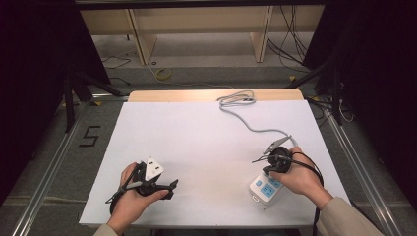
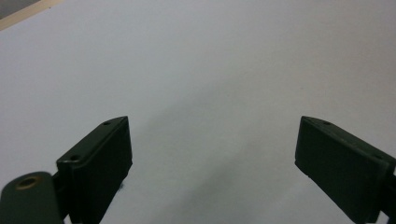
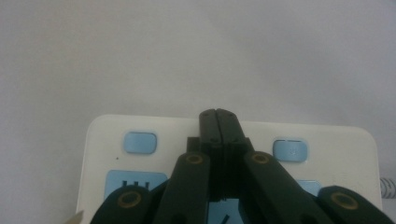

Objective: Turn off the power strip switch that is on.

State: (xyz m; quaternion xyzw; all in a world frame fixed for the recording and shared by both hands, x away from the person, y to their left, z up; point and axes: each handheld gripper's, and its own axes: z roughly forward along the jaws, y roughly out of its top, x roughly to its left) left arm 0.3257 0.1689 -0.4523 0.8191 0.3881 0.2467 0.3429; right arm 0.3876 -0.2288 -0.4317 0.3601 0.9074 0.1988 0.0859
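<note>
A white power strip (image 1: 266,188) with light blue sockets was seen lying on the white table top (image 1: 206,147), near the front edge on the right side. Its grey cable (image 1: 248,123) was seen running away from it across the table and ending in a loose curl near the far edge, where a strip of bare wood (image 1: 172,95) was left showing. The right gripper (image 1: 272,169) was held in the person's right hand (image 1: 300,178), right over the far end of the power strip. In the right gripper view, its two black jaws were pressed flat together, with nothing caught between them, and their tips (image 3: 218,116) were pointed at the top face of the power strip (image 3: 336,154) between two small blue buttons (image 3: 140,142). Whether the tips were touching the strip could not be told. The left gripper (image 1: 169,188) was held in the left hand (image 1: 132,196) low on the left side of the table, well apart from the power strip. A grey three-cornered plate (image 1: 153,168) was seen on top of it. In the left gripper view, its jaws were spread wide apart above the plain white table (image 2: 210,70), and nothing was held between them.
</note>
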